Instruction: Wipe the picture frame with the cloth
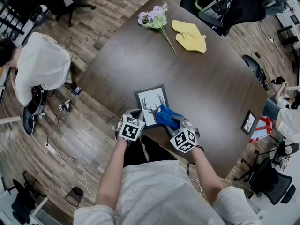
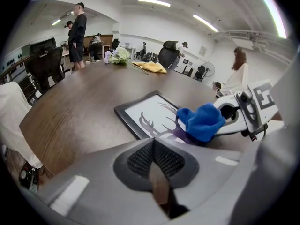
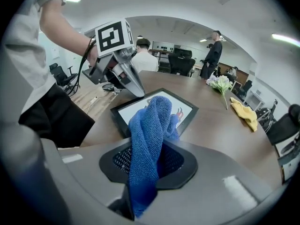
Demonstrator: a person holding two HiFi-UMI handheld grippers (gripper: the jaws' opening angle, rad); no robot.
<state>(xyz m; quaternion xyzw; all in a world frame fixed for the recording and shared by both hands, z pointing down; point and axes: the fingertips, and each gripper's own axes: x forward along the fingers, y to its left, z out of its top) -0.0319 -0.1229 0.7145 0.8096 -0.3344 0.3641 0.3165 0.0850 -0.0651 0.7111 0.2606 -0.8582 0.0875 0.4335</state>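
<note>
**Cloth on the glass, frame dead ahead**

The right tool (image 3: 146, 165) was clenched on the blue cloth (image 1: 167, 117), whose loose end lay on the near right part of the picture frame (image 1: 151, 102). The frame lay flat by the near edge of the surface (image 1: 201, 88), straight ahead of that tool, with its long side running toward the far edge. The left tool (image 2: 154, 170), its jaws together on nothing, sat at the frame's near left corner. I'd judge the wipe should push forward along that long side.
</note>
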